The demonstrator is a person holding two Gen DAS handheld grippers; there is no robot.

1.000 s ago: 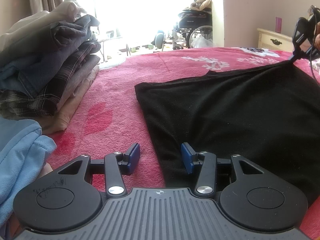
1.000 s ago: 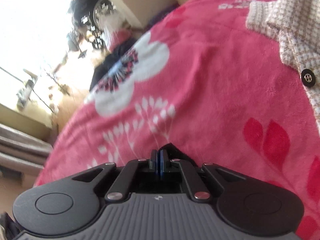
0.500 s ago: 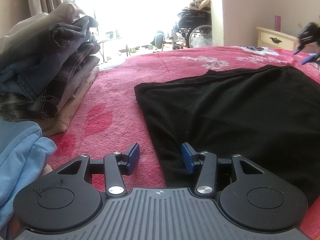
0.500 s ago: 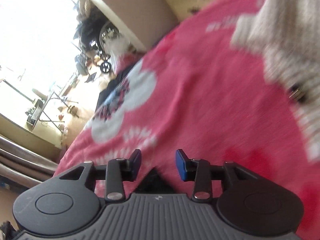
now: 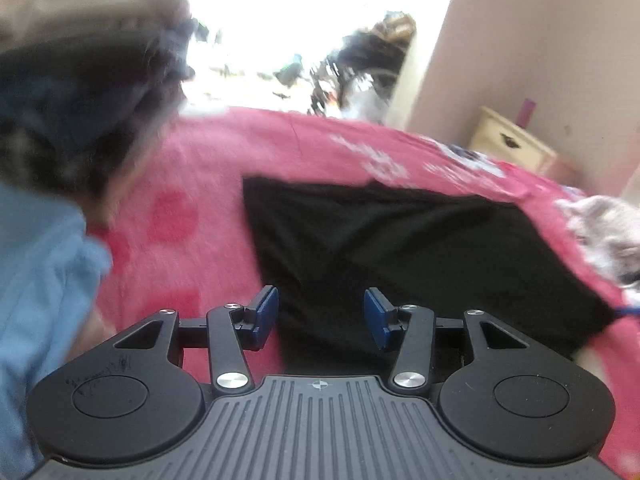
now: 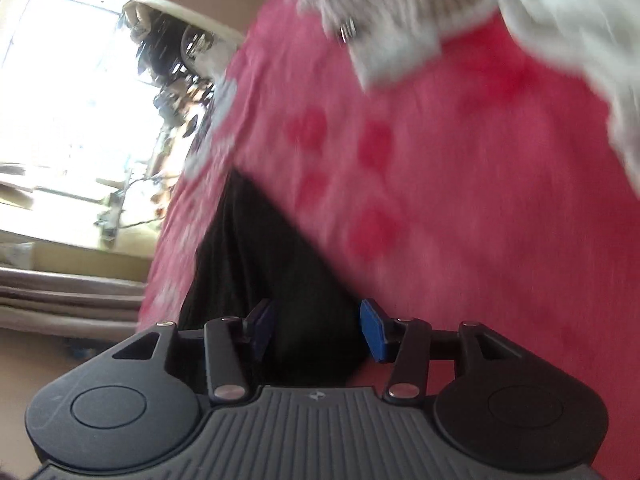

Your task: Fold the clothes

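- And here's the black garment [image 5: 400, 256], spread flat on the bed's pink blanket [image 5: 208, 184], one corner pointing toward the window.
- Left claw [image 5: 320, 318] is spread, nothing between the blue pads, hanging above the garment's near-left edge; the left pad [image 5: 266, 314] sits over the blanket, the right one over black cloth.
- Over to the right claw [image 6: 318, 330]: its jaws have just been opening, they stand apart now, and no cloth is pinched. Black fabric [image 6: 256, 264] shows between and beyond the pads, a corner of it running away toward the window.
- So neither claw has hold of anything; I'd say we're between folds, both lining up for the next grip.
- The risk: both views are smeared with motion, so a claw closing in a hurry could miss the edge or grab blanket along with cloth, dragging the whole lay askew.
- A single-layer pinch would pull the fold apart, if this piece is already doubled; I can't tell the layers from here.
- Outward now: stack of folded clothes [image 5: 88, 92] to the left, a light blue garment [image 5: 40, 280] nearer still.
- To the right, a cream knit garment [image 6: 404, 12] with a button, well apart from the black one.
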